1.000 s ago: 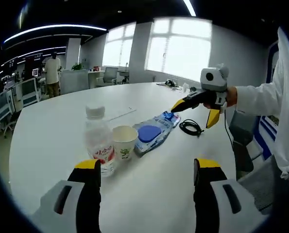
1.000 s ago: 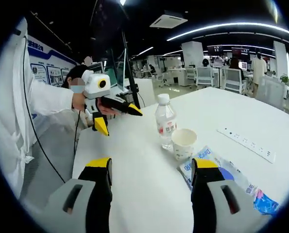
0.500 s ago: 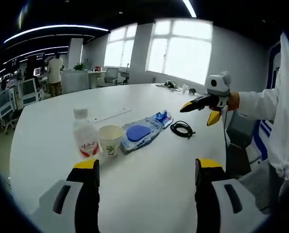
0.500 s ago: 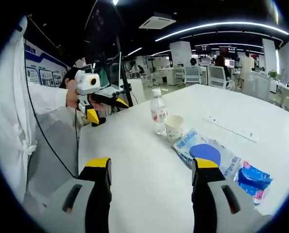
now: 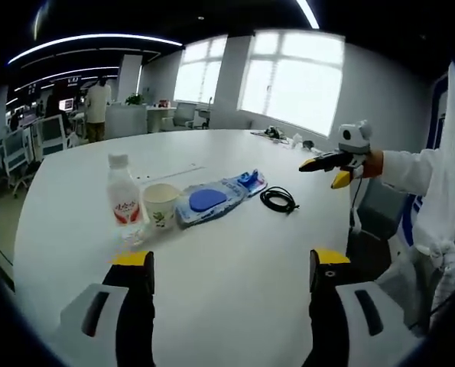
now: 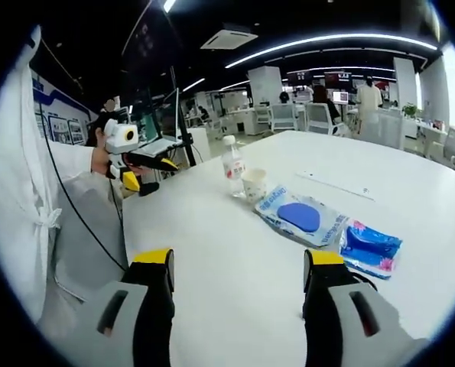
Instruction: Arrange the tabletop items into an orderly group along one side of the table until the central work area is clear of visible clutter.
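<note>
On the white desk (image 5: 235, 267), a water bottle (image 5: 123, 200), a paper cup (image 5: 160, 205), a clear packet with a blue disc (image 5: 209, 201) and a coiled black cable (image 5: 277, 200) are lying in a row. The left hand-held gripper (image 5: 225, 269) and the right hand-held gripper (image 6: 241, 267) are hovering with jaws spread wide, gripping nothing.

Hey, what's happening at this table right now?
A person in a white coat holds a two-jaw gripper in each hand over a white table. Both the left gripper and the right gripper are open and hold nothing. A water bottle, a paper cup, a blue-and-white packet and a coiled black cable lie in a loose row across the table, none of them touched by either gripper, so the tidying is not yet done.
</note>
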Demonstrator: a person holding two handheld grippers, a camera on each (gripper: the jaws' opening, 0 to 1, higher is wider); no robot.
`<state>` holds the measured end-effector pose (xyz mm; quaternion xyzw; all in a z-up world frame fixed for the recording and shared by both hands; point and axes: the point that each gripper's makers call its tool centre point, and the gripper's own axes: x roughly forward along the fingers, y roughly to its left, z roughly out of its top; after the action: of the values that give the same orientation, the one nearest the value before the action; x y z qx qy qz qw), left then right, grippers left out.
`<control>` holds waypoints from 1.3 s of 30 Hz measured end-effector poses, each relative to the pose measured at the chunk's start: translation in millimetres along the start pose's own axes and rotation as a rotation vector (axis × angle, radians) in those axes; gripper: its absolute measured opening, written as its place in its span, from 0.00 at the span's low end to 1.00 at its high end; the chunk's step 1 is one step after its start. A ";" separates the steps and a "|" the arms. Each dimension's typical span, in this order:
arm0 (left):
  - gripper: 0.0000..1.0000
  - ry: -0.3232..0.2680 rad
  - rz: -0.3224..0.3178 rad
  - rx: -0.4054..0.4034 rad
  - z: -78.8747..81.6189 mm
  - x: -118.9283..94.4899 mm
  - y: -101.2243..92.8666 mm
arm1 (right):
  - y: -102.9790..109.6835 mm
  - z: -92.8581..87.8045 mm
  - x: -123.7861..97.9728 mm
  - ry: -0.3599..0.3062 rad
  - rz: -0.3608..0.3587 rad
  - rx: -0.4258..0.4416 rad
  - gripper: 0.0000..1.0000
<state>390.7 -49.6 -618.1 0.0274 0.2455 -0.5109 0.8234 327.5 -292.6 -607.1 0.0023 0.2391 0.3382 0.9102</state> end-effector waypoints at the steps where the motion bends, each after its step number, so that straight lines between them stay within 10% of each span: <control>1: 0.85 0.001 0.002 -0.002 -0.8 -0.5 -1.5 | -1.2 -1.6 -2.8 0.000 -0.006 0.005 0.68; 18: 0.87 0.013 0.024 -0.030 -16.7 -7.9 -19.7 | -1.9 -50.7 -34.9 0.046 -0.071 0.068 0.71; 39: 0.88 0.035 0.049 -0.056 -32.6 -13.1 -26.9 | -4.7 -64.4 -34.6 0.069 -0.059 0.092 0.72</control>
<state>350.7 -42.0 -635.5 0.0192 0.2735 -0.4831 0.8316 279.6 -327.7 -649.9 0.0253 0.2857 0.2999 0.9099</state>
